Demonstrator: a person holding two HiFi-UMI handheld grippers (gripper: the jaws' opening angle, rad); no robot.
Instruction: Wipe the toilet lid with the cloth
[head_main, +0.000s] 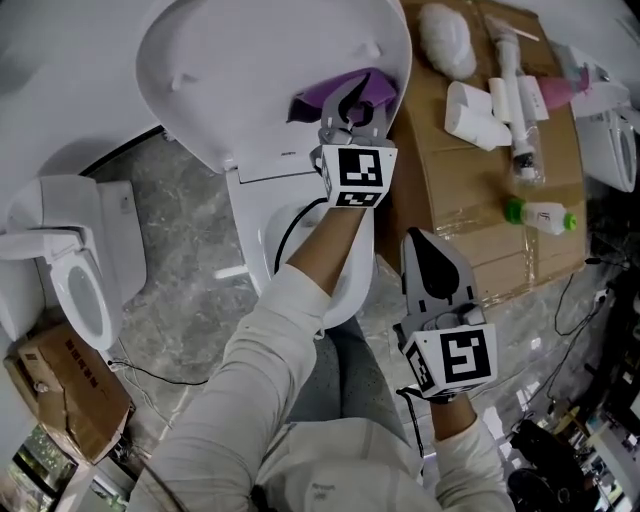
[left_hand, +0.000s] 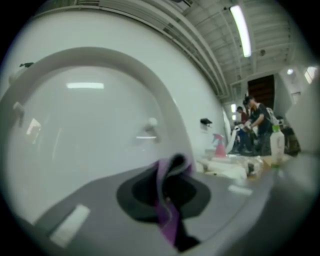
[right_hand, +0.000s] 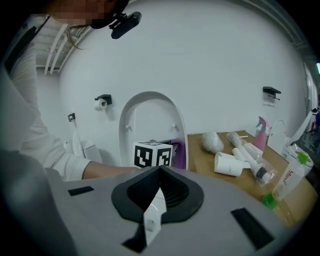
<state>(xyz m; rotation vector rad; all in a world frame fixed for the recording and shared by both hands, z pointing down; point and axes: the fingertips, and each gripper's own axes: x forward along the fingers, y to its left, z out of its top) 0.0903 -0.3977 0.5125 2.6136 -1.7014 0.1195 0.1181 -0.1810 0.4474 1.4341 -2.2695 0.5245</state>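
The white toilet lid (head_main: 250, 70) stands raised at the top of the head view. My left gripper (head_main: 352, 112) is shut on a purple cloth (head_main: 345, 88) and holds it against the lid's lower right part. In the left gripper view the cloth (left_hand: 167, 210) hangs pinched between the jaws, with the lid's inner face (left_hand: 85, 130) close ahead. My right gripper (head_main: 432, 258) hovers lower right of the toilet bowl (head_main: 262, 235), shut with nothing in it. The right gripper view looks past the shut gripper (right_hand: 159, 185) at the lid (right_hand: 150, 117) and the cloth (right_hand: 178, 152).
A cardboard sheet (head_main: 480, 200) right of the toilet carries a white roll (head_main: 475, 115), bottles and a pink spray bottle (right_hand: 260, 134). A second toilet (head_main: 80, 280) and a cardboard box (head_main: 65, 385) stand at the left. Cables lie on the floor. People stand far off (left_hand: 255, 125).
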